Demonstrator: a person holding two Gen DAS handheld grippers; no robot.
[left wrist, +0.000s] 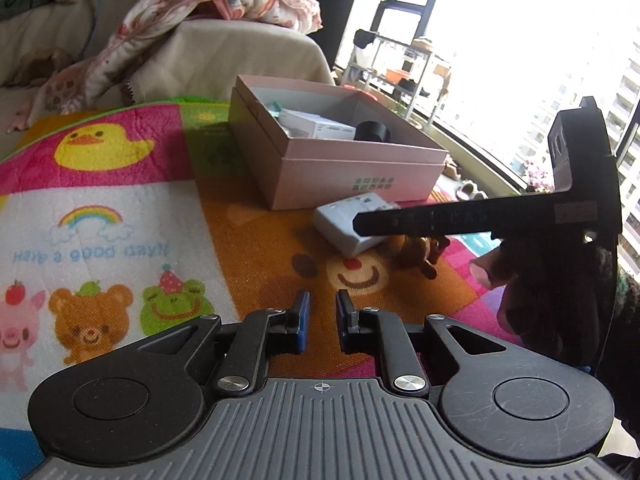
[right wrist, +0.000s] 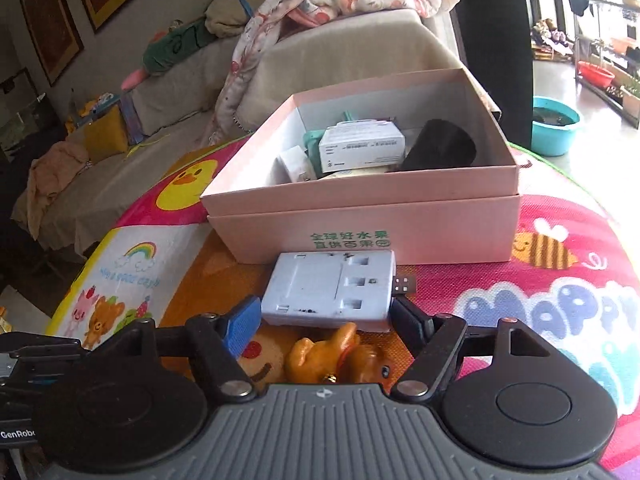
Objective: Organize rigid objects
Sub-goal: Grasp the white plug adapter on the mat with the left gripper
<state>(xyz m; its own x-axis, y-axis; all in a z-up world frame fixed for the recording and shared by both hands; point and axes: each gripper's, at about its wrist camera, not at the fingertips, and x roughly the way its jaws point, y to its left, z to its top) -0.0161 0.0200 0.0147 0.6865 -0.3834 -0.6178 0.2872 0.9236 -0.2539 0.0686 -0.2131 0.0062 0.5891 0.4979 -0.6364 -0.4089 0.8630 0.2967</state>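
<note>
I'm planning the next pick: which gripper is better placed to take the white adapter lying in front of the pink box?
Right. The right gripper is open with its fingers either side of the white adapter. The left gripper hangs farther back over bare mat.

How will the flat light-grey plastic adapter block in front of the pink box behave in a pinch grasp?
The light-grey plastic adapter block looks like a rigid moulded shell, so it probably won't flex. Flat and boxy, it is unlikely to roll. Its smooth sides may slip between the right gripper pads.
</note>
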